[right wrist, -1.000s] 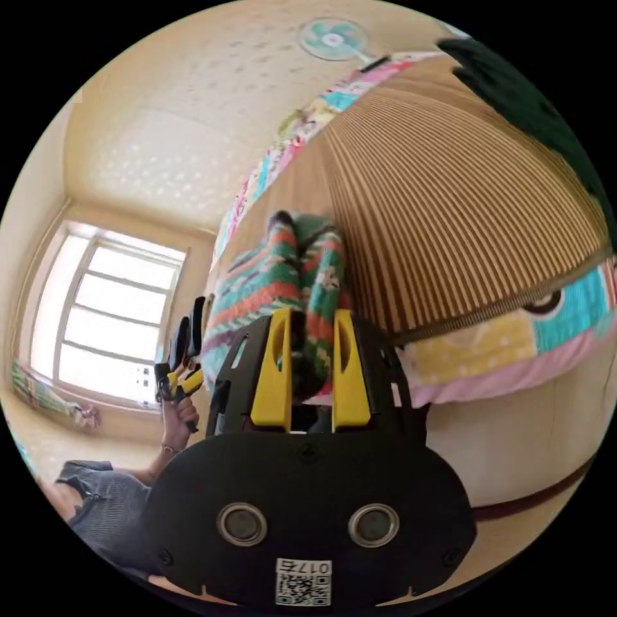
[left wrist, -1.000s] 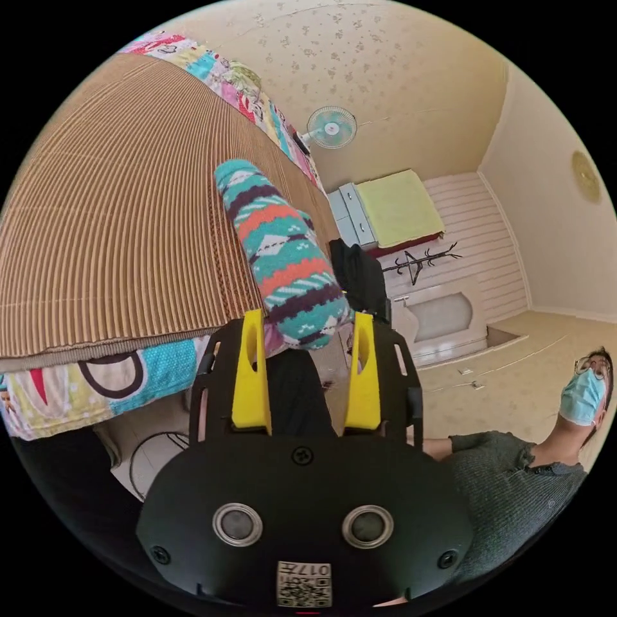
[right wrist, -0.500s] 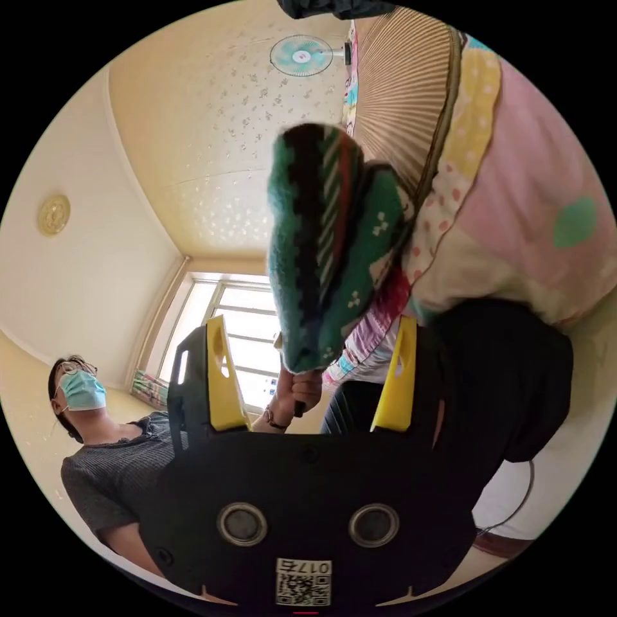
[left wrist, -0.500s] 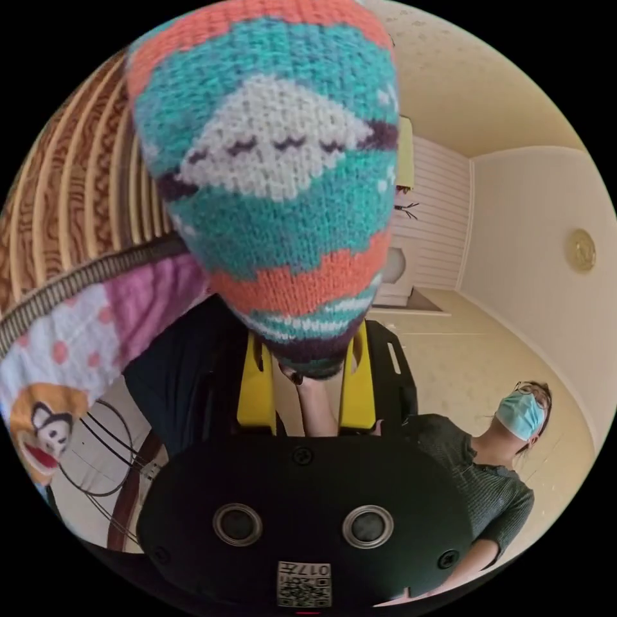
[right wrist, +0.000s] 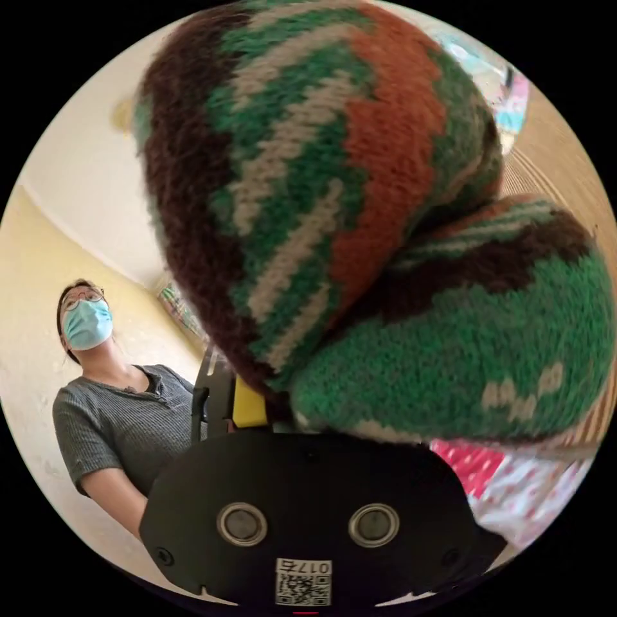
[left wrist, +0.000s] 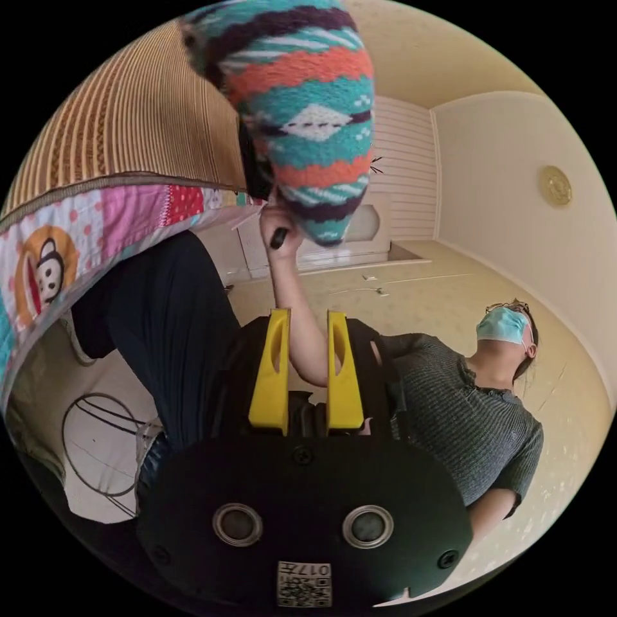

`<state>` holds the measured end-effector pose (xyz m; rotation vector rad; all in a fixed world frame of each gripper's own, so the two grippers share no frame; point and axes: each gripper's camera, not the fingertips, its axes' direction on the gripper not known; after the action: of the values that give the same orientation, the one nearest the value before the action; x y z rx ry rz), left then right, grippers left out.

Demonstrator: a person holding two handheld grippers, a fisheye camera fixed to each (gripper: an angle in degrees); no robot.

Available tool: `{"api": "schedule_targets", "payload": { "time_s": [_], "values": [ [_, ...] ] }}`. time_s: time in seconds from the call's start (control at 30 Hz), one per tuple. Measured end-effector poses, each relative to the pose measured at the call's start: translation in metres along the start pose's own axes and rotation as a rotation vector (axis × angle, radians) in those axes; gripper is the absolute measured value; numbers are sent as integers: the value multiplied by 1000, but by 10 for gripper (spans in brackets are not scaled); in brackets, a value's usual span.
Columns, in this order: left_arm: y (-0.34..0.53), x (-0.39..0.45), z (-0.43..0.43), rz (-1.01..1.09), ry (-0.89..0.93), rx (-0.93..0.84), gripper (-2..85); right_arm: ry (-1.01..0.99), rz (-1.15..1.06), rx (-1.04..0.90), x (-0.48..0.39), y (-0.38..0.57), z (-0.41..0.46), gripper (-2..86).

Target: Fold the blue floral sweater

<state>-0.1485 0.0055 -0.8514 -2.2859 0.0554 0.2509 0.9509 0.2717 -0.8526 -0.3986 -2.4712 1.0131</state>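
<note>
The sweater (left wrist: 302, 109) is a rolled knit bundle in teal, orange, purple and white, at the top of the left gripper view by the bed edge. A hand (left wrist: 281, 226) grips the right gripper's black handle just under it. My left gripper (left wrist: 308, 315) is well back from the sweater, its yellow jaws close together with a narrow gap and nothing between them. In the right gripper view the sweater (right wrist: 360, 225) bulges right over my jaws and hides them, apart from a piece of one yellow finger (right wrist: 247, 406).
The bed has a striped woven mat (left wrist: 116, 122) over a patchwork quilt (left wrist: 77, 238). The person, in a grey ribbed top (left wrist: 450, 411) and dark trousers (left wrist: 173, 334), stands beside it. A wire frame (left wrist: 96, 443) lies on the floor below.
The left gripper has pulled back from the sweater and its jaws have narrowed. The sweater now sits right over the right gripper's jaws, which stood wide open half a second ago.
</note>
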Motion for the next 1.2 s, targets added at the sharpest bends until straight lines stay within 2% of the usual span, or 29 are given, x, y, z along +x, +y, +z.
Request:
{"api": "schedule_targets", "payload": {
  "time_s": [0.13,0.27,0.33,0.4,0.43,0.5,0.53,0.57,0.6,0.63,0.7,0.8,0.9,0.97,1.0,1.07,1.13,1.2],
  "values": [
    [14,-6,-32,-73,22,132,99,18,-214,180,-66,-94,-75,206],
    [20,-9,-45,-114,21,206,98,195,-384,303,-130,-173,-175,195],
    [17,-12,-45,-152,-7,220,98,265,-381,329,-131,-197,-224,192],
    [13,-17,-41,-187,-10,234,98,343,-310,368,-112,-208,-276,188],
    [9,-21,-37,-211,-2,244,97,395,-206,413,-86,-207,-313,187],
    [0,-28,-27,-250,12,254,96,486,61,480,-33,-192,-365,184],
    [-7,-31,-20,-262,23,259,95,559,340,520,12,-168,-395,182],
    [-12,-32,-15,-265,30,261,95,554,457,581,40,-142,-415,178],
    [-21,-33,-5,-268,45,261,94,528,459,626,45,-132,-420,175],
    [-31,-32,5,-264,58,262,94,493,412,681,46,-123,-422,174],
    [-44,-29,20,-247,71,262,94,538,346,661,38,-127,-412,174],
    [-62,-24,49,-227,74,240,92,751,373,574,27,-137,-382,173],
    [-68,-19,77,-215,37,215,89,916,371,634,6,-113,-352,164],
    [-64,-17,94,-219,-11,186,80,1069,391,652,-5,-77,-321,103],
    [-57,-14,106,-216,-70,170,65,1143,412,618,-5,-68,-309,67],
    [-44,-8,121,-216,-189,154,37,1502,506,434,6,-28,-250,22],
    [-26,3,137,-225,-376,152,13,1681,503,295,25,6,-196,15],
    [-16,18,148,-222,-548,162,1,1711,434,135,53,36,-139,10]
  ]
}}
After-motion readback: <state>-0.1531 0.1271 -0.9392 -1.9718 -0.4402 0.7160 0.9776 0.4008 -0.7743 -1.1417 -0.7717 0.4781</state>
